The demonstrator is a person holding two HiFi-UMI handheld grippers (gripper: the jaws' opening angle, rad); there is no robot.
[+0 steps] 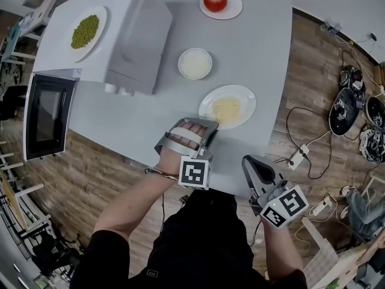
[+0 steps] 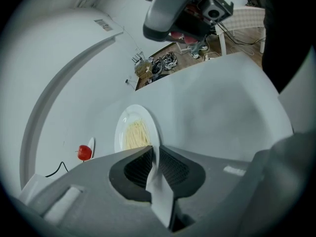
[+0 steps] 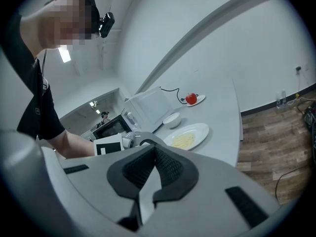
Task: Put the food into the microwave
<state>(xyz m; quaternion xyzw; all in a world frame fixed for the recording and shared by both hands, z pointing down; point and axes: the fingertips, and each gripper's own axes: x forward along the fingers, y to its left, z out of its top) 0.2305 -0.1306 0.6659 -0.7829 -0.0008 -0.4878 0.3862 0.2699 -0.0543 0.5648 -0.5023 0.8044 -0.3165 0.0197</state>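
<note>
A white plate (image 1: pixel 240 95) (image 2: pixel 129 118) (image 3: pixel 198 129) of pale noodles (image 1: pixel 225 109) (image 2: pixel 136 135) lies near the table's front edge. My left gripper (image 1: pixel 209 125) (image 2: pixel 155 149) points steeply down at its near rim, and the rim sits pinched in the narrow gap between the pads. My right gripper (image 1: pixel 255 168) (image 3: pixel 154 149) hangs at the table's front edge to the right, pads together with nothing in them. The microwave (image 1: pixel 48 116) (image 3: pixel 111 127) with its dark glass front stands at the table's left end; I cannot tell whether its door is open.
A bowl of rice (image 1: pixel 195 63) (image 3: pixel 172 119) sits behind the noodle plate. A red apple (image 1: pixel 215 0) (image 2: pixel 84 152) rests on a saucer at the back. A plate of green peas (image 1: pixel 86 31) lies on top of the microwave. Cables and power strips (image 1: pixel 301 155) litter the floor right.
</note>
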